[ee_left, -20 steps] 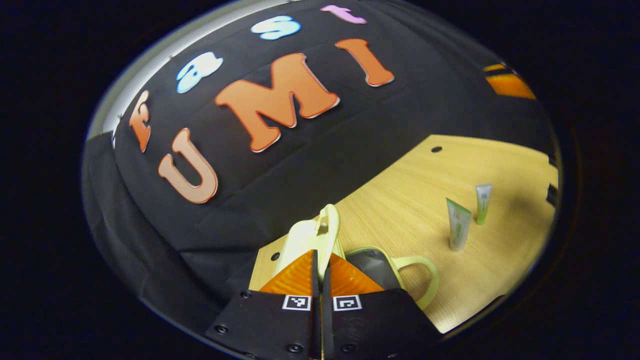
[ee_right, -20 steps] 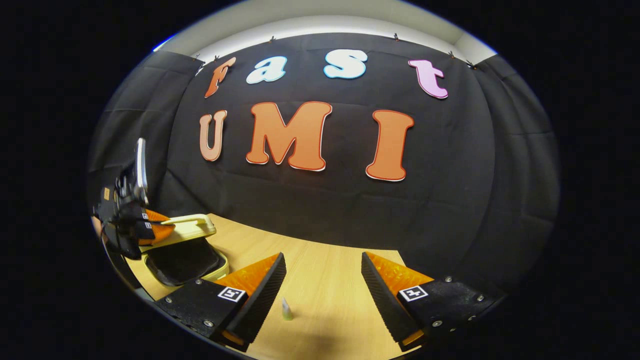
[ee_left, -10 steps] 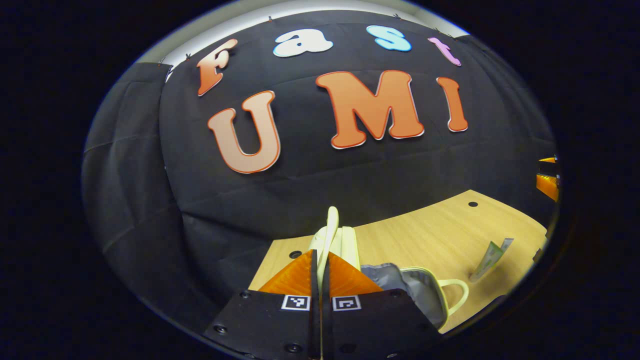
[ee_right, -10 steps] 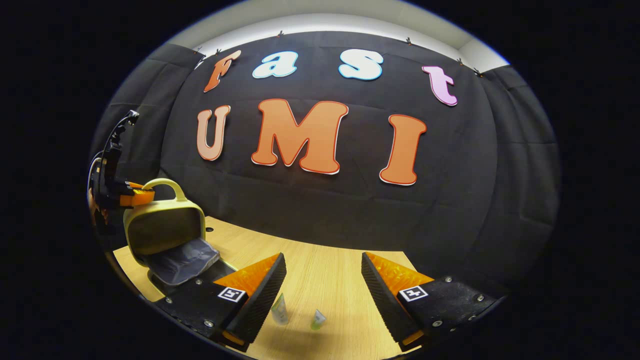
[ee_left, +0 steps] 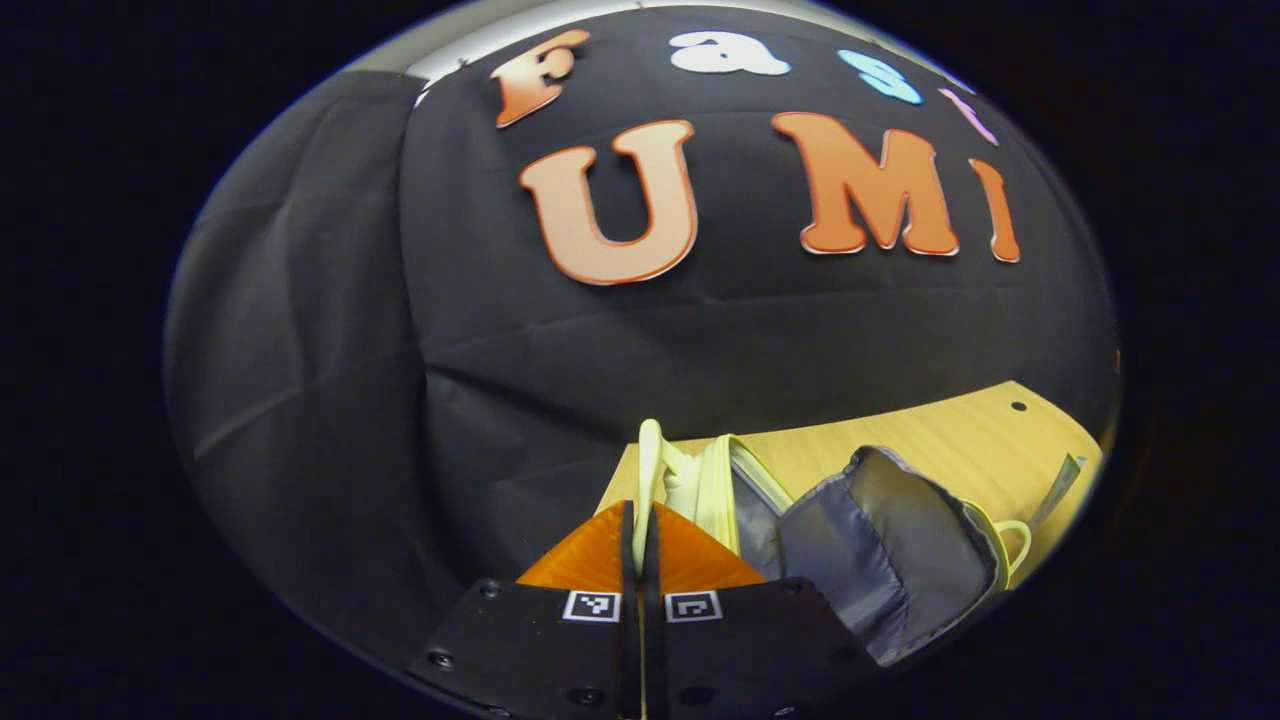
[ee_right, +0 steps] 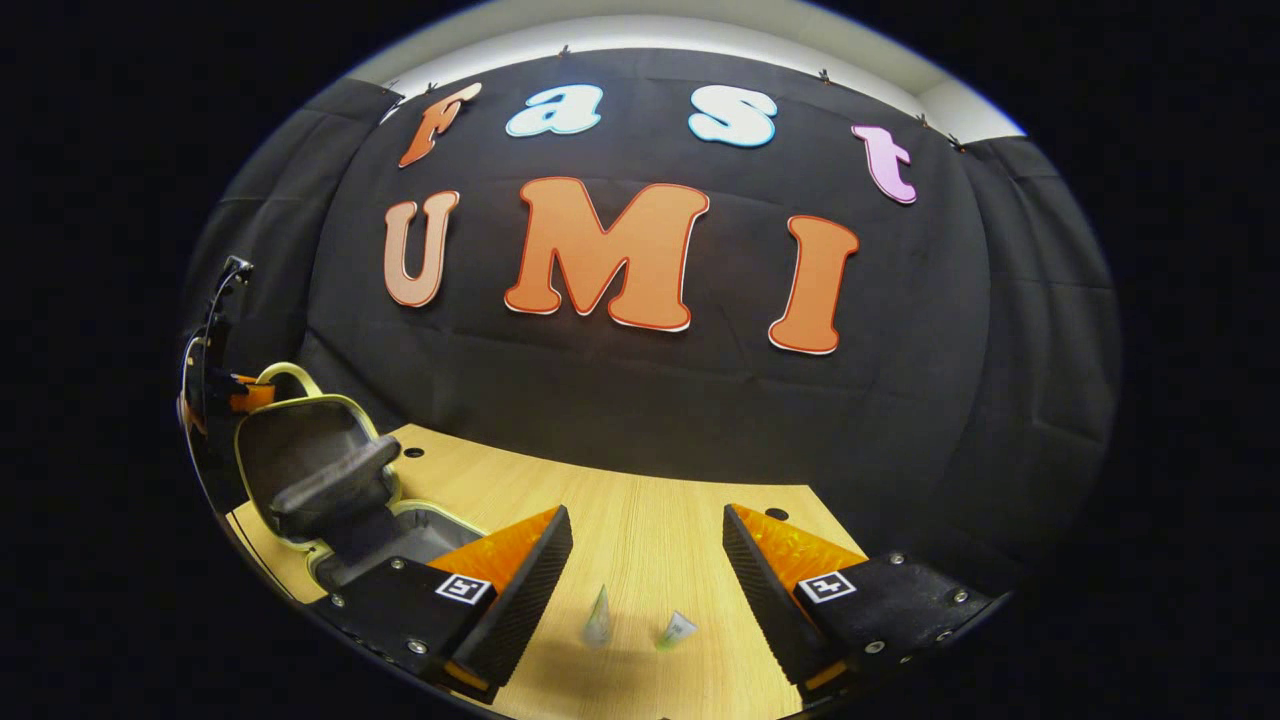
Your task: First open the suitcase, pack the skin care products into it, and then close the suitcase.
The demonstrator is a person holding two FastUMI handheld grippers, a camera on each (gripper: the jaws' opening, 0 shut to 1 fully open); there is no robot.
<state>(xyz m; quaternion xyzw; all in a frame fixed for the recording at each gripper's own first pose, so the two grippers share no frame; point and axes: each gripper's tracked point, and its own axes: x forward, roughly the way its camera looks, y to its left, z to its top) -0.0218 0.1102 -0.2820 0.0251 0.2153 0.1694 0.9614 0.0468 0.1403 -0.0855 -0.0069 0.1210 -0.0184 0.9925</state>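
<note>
No readable text, label or number shows anywhere.

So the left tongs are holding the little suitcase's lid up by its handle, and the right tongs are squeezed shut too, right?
Not quite. The left tongs do pinch the handle and hold the suitcase lid up, but the right tongs are wide open, not shut. The right gripper view shows their two fingers far apart above the table, with two small tubes standing between them.

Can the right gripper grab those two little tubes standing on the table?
Probably yes. The right gripper is open, and the two small pale-green tubes stand on bare light wooden table just ahead between its fingers, with nothing in between.
</note>
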